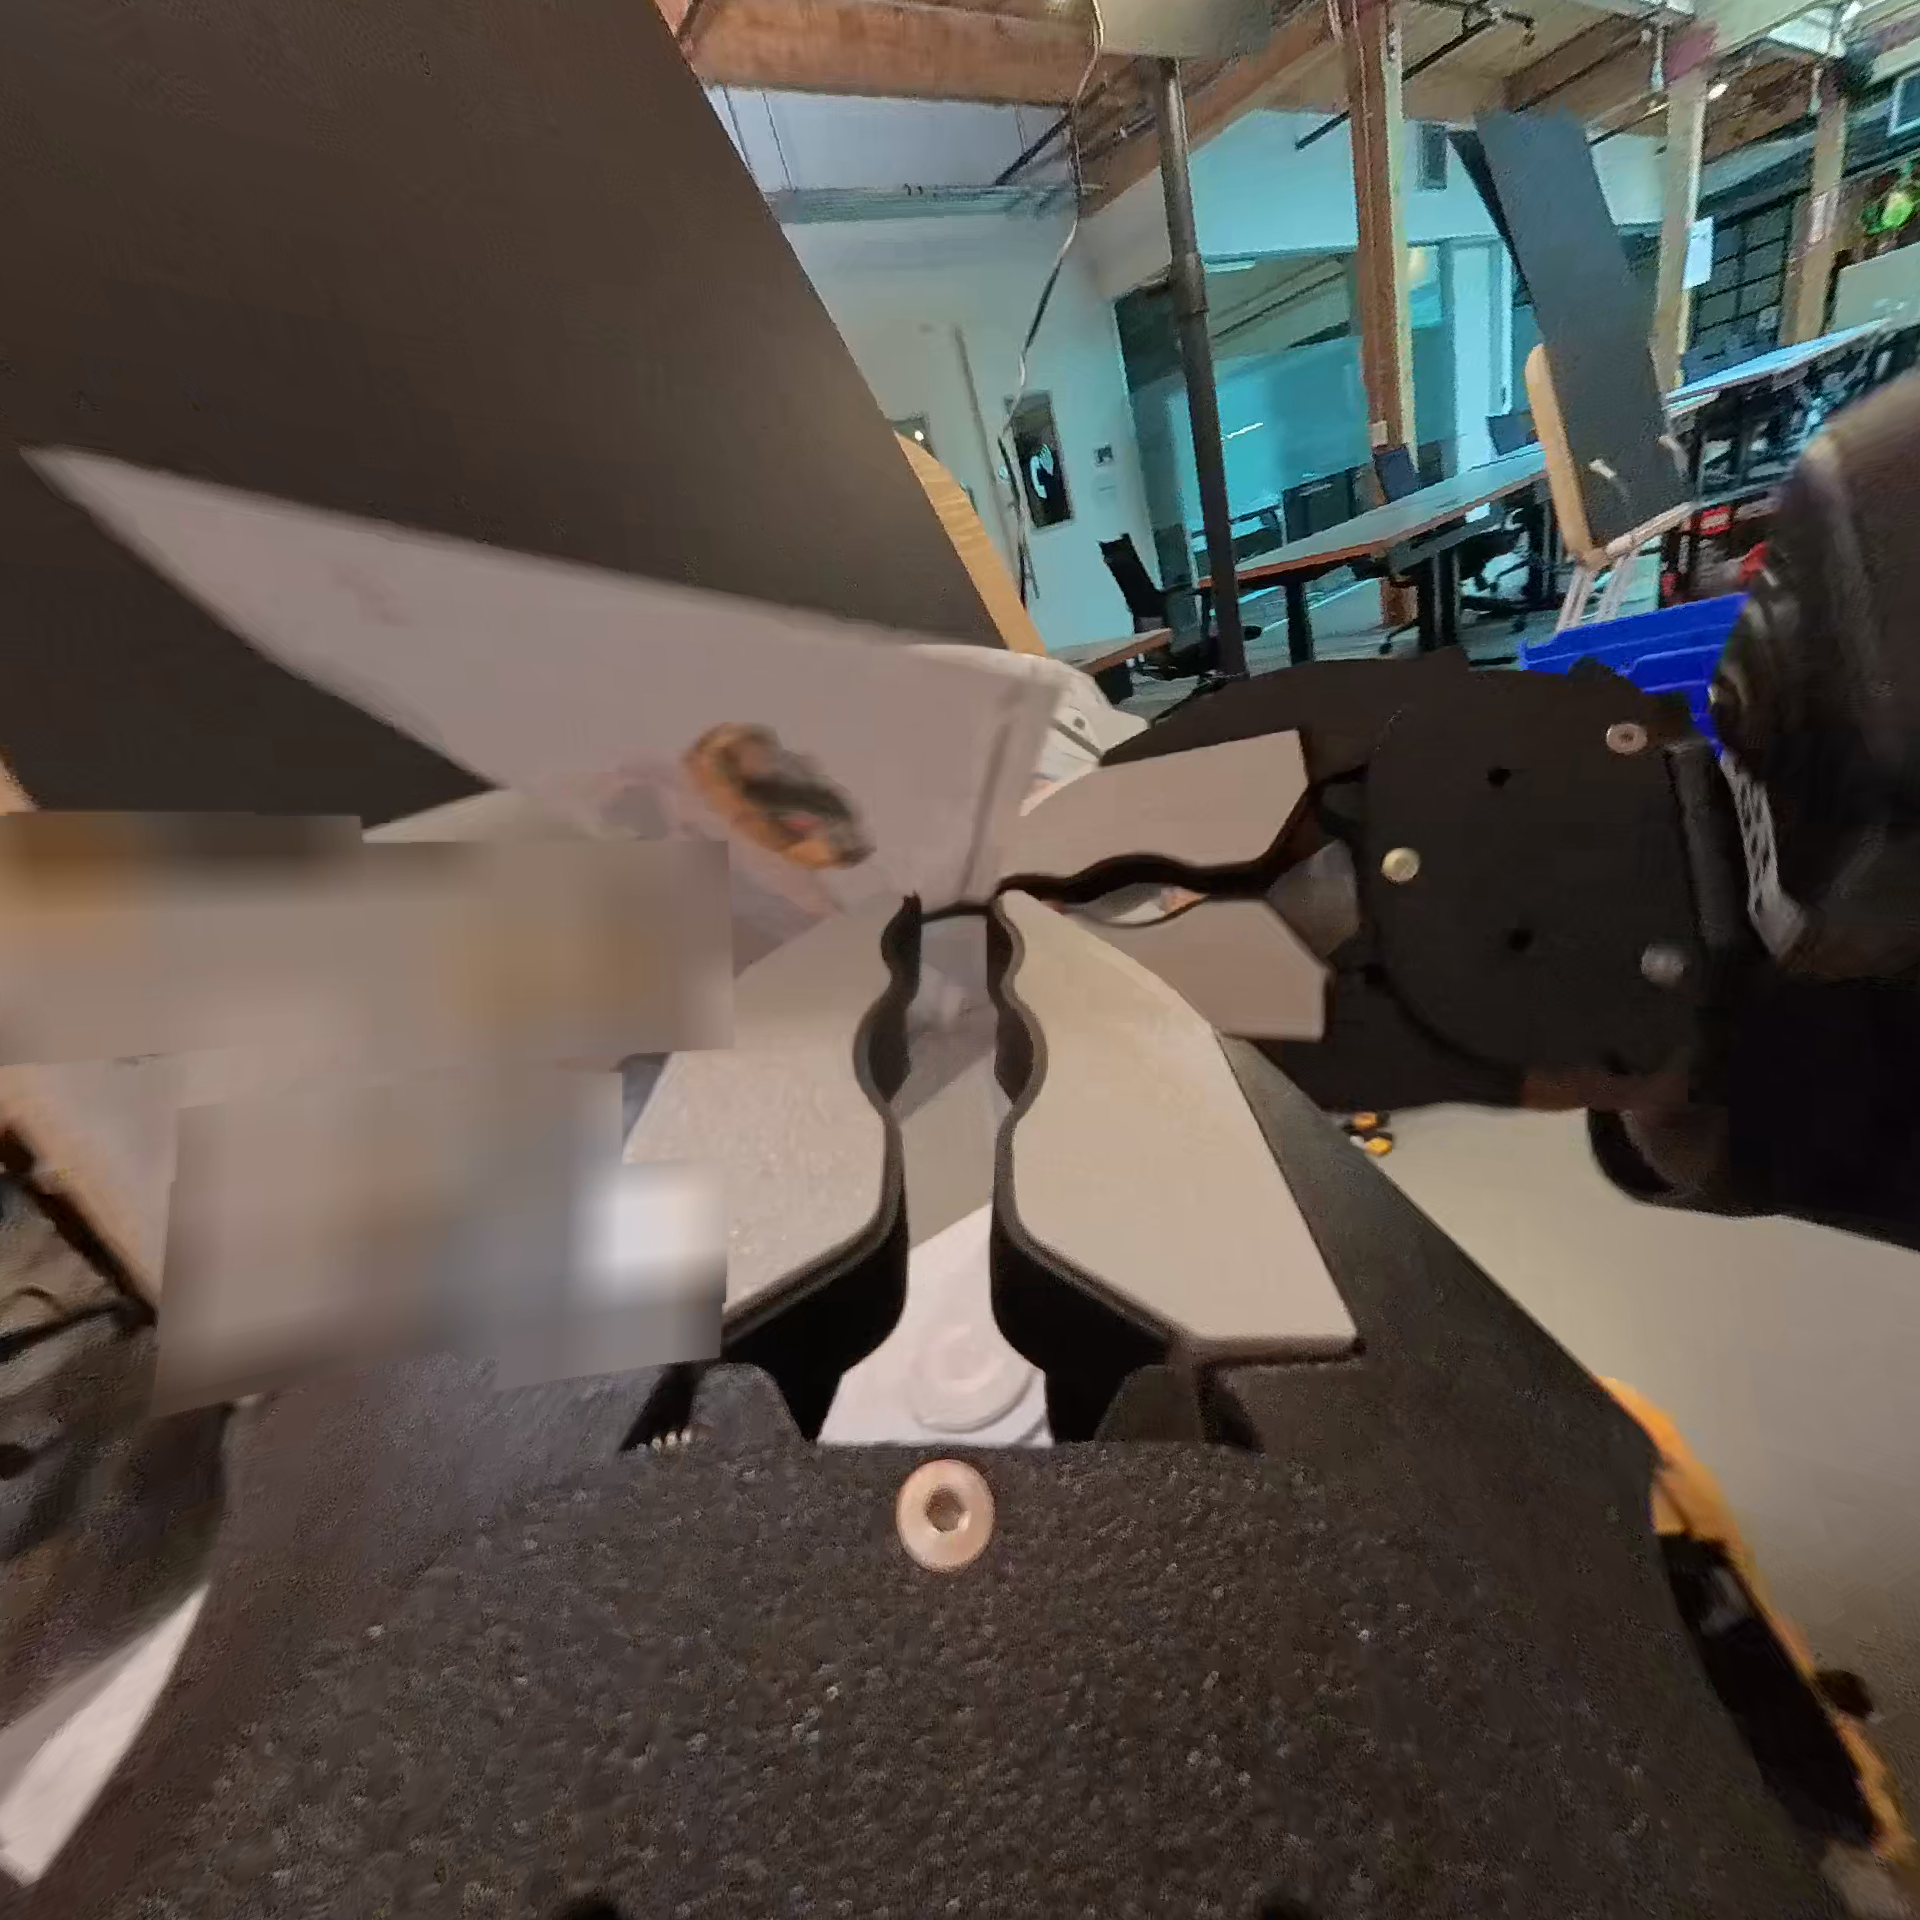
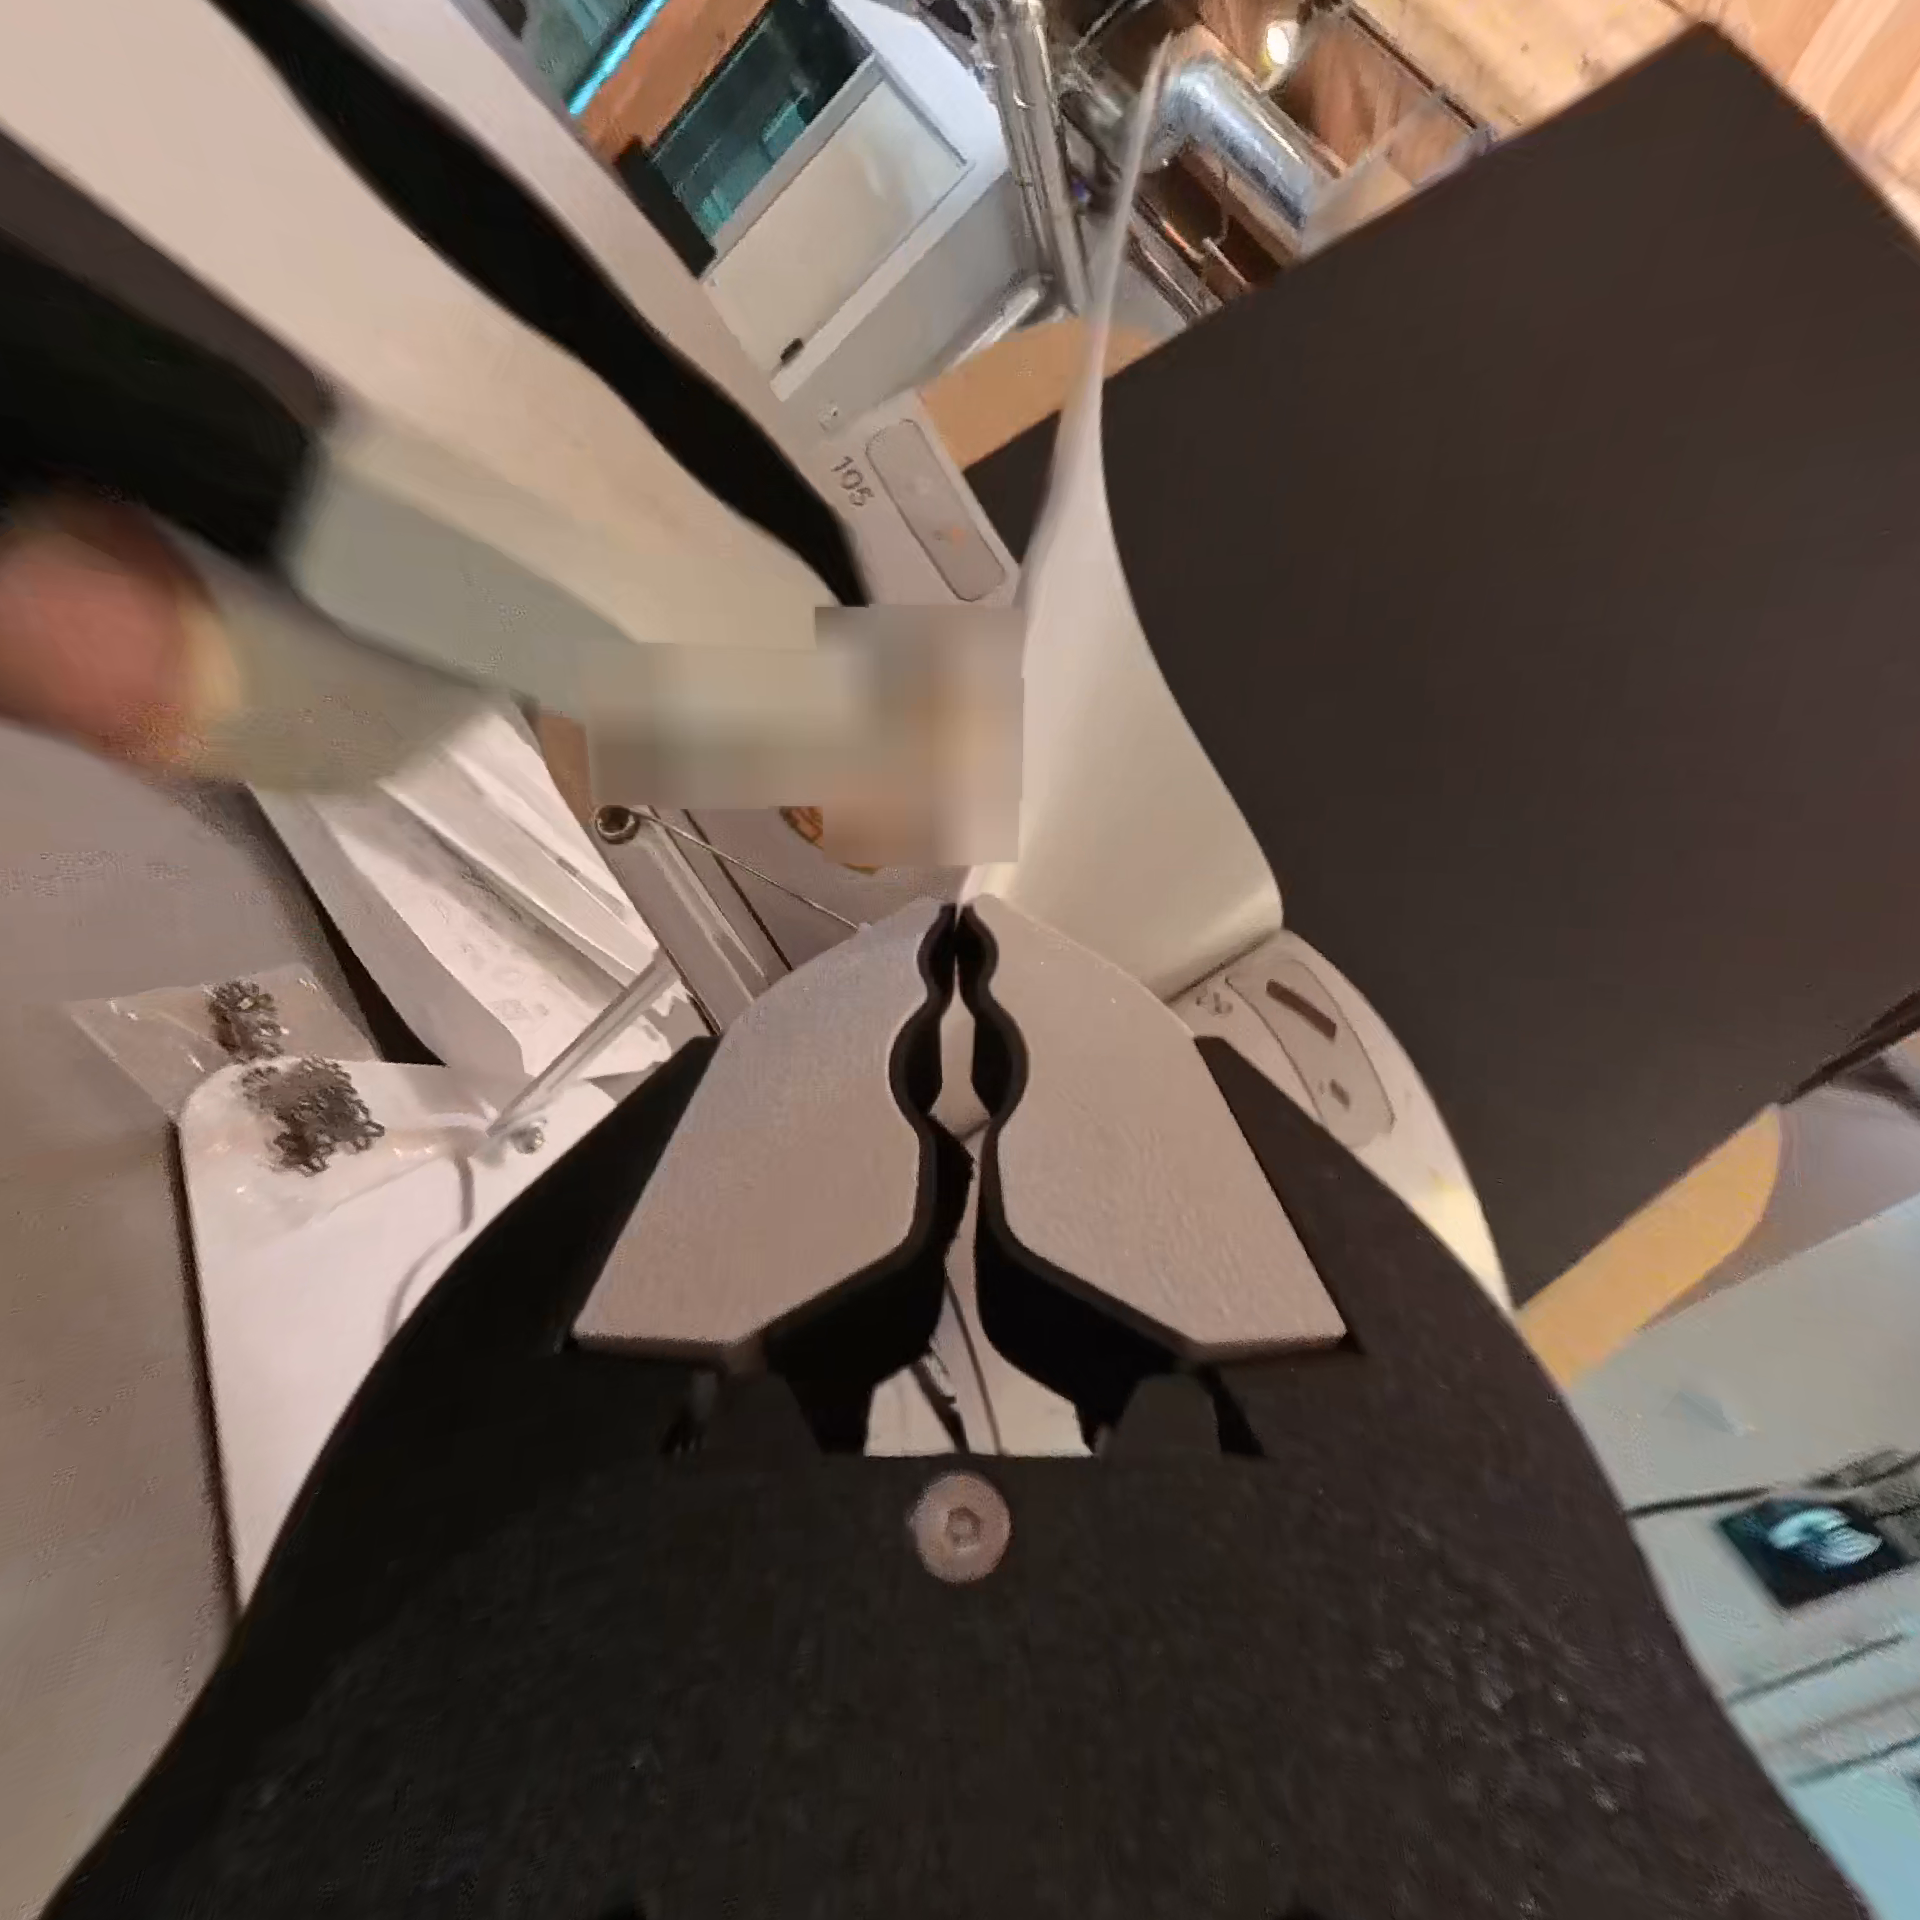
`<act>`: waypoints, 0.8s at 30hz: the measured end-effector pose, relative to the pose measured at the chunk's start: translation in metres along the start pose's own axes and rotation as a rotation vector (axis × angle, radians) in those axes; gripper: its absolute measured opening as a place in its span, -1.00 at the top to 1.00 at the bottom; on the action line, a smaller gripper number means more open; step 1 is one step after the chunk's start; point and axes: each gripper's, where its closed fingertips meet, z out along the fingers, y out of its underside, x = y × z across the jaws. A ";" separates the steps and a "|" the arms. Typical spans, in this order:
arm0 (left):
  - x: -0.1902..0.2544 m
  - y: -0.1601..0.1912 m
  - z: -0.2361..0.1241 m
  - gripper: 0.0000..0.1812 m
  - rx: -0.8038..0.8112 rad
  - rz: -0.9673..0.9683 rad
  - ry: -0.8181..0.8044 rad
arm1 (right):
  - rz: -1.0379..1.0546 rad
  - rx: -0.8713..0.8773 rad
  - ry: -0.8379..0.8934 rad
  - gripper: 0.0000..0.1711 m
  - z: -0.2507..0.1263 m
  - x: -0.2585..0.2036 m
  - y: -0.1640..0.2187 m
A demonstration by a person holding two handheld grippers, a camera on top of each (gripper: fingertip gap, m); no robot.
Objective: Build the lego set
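A white page (image 1: 623,675) of the instruction booklet, with a picture of an orange and black car on it, is lifted in front of me. My right gripper (image 2: 961,914) is shut on this page's edge, and the page (image 2: 1101,748) curls up from its tips. The right gripper also shows in the left wrist view (image 1: 1013,888), coming in from the right with its fingers together on the page's lower corner. My left gripper (image 1: 951,920) is right beside it with its fingers apart; white paper shows behind the gap and the pads press on nothing. In the right wrist view the left gripper (image 2: 727,623) is blurred at upper left.
A clear bag of small dark parts (image 2: 301,1112) lies at lower left on a white sheet. More open booklet pages (image 2: 468,883) lie beyond it. A black board (image 1: 416,312) stands behind the page. A blue bin (image 1: 1621,644) sits at the right behind the right gripper. Some 5 centimetres of space lies between my two pairs of fingers.
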 end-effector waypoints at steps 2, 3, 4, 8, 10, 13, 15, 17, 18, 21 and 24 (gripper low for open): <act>-0.018 0.002 -0.010 0.89 -0.033 0.036 -0.042 | 0.110 -0.004 0.020 1.00 -0.007 0.010 0.006; -0.029 0.010 -0.011 0.91 -0.092 0.044 -0.059 | 0.171 -0.007 0.042 1.00 -0.010 0.017 0.010; -0.036 0.022 -0.008 0.91 -0.177 0.043 -0.051 | 0.231 -0.011 0.061 1.00 -0.014 0.023 0.014; -0.050 0.069 0.020 0.72 -0.509 0.196 -0.001 | 0.357 -0.022 0.088 1.00 -0.021 0.032 0.025; -0.063 0.083 0.034 0.74 -0.619 0.349 -0.026 | 0.353 -0.025 0.087 1.00 -0.023 0.030 0.026; -0.059 0.107 0.043 0.89 -0.768 0.382 0.057 | 0.360 -0.029 0.069 1.00 -0.023 0.028 0.024; -0.069 0.101 0.044 1.00 -0.732 0.417 0.008 | 0.358 -0.034 0.035 1.00 -0.020 0.024 0.021; -0.080 0.090 0.037 0.99 -0.592 0.278 -0.056 | 0.344 -0.030 -0.001 1.00 -0.014 0.017 0.015; -0.086 0.085 0.030 0.99 -0.499 0.117 -0.073 | 0.331 -0.038 -0.037 1.00 -0.008 0.010 0.012; -0.106 0.085 0.005 0.98 -0.240 -0.427 -0.073 | 0.262 -0.091 -0.119 1.00 0.019 -0.015 0.005; -0.111 0.099 -0.014 0.97 -0.018 -0.839 -0.021 | 0.186 -0.207 -0.193 1.00 0.048 -0.041 0.009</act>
